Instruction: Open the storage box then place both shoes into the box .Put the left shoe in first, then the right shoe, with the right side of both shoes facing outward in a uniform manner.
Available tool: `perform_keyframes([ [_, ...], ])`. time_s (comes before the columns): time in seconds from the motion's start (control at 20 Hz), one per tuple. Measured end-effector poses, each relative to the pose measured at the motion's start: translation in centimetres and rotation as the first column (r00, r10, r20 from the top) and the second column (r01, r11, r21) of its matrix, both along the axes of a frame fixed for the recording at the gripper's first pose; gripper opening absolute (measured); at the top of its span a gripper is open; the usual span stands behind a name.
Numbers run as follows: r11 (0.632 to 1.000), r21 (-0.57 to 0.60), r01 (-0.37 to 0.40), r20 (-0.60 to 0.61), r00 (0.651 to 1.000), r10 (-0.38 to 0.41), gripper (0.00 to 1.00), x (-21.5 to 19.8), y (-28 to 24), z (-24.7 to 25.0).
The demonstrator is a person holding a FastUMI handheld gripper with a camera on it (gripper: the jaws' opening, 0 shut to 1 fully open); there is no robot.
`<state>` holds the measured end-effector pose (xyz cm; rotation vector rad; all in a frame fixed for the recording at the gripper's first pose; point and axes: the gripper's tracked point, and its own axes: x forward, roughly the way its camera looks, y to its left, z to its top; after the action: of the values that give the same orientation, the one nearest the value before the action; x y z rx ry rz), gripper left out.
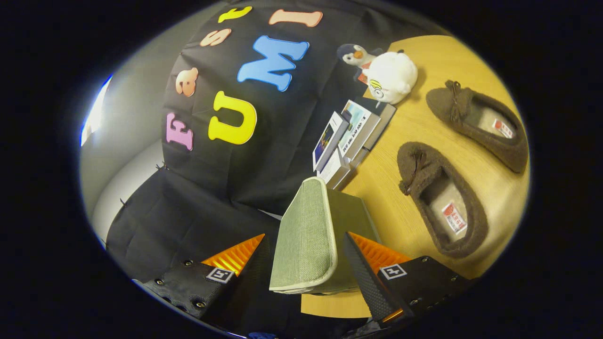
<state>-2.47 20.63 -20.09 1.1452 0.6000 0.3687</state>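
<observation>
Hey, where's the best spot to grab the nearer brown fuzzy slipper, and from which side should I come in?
Judging by its pose, pinch the nearer brown fuzzy slipper across its heel rim from above: the opening faces up, so one finger can slip inside. The gripper straddles the raised grey-green fabric lid; its fingers look apart, though contact is unclear. The other brown slipper lies apart on the wooden table.

We list one wooden table [405,141] carrying: two brown slippers [440,200] [478,122] lying well apart, one grey-green fabric storage box [313,235], a row of books [351,134], and two plush toys, a white one [392,76] touching a penguin [355,55].
</observation>
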Motion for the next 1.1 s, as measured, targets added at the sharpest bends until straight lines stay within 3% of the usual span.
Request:
perform_keyframes([
  [0.25, 0.986, 0.166, 0.000, -0.080, 0.997, 0.013, 0.96, 0.0, 1.7, -1.7],
  [0.55, 0.922, 0.387, 0.028, -0.131, 0.991, 0.025, 0.95, 0.1, 2.9, -1.6],
  [0.7, 0.897, 0.441, 0.022, -0.127, 0.991, 0.038, 0.94, 0.0, 3.4, -1.3],
  [0.75, 0.901, 0.432, 0.030, -0.139, 0.990, 0.034, 0.85, 0.2, 3.5, -2.1],
  [0.8, 0.893, 0.449, 0.021, -0.141, 0.989, 0.048, 0.69, 0.1, 3.8, -2.2],
  [0.9, 0.873, 0.487, -0.008, -0.138, 0.987, 0.086, 0.69, -0.5, 4.5, -1.7],
  [1.0, 0.881, 0.473, -0.018, -0.137, 0.986, 0.093, 0.69, -1.0, 4.4, -1.9],
  [1.05, 0.914, 0.405, 0.032, -0.191, 0.980, 0.050, 0.40, -0.4, 3.5, -3.8],
  [1.1, 0.896, 0.442, 0.025, -0.174, 0.983, 0.058, 0.11, 0.4, 3.7, -3.5],
])
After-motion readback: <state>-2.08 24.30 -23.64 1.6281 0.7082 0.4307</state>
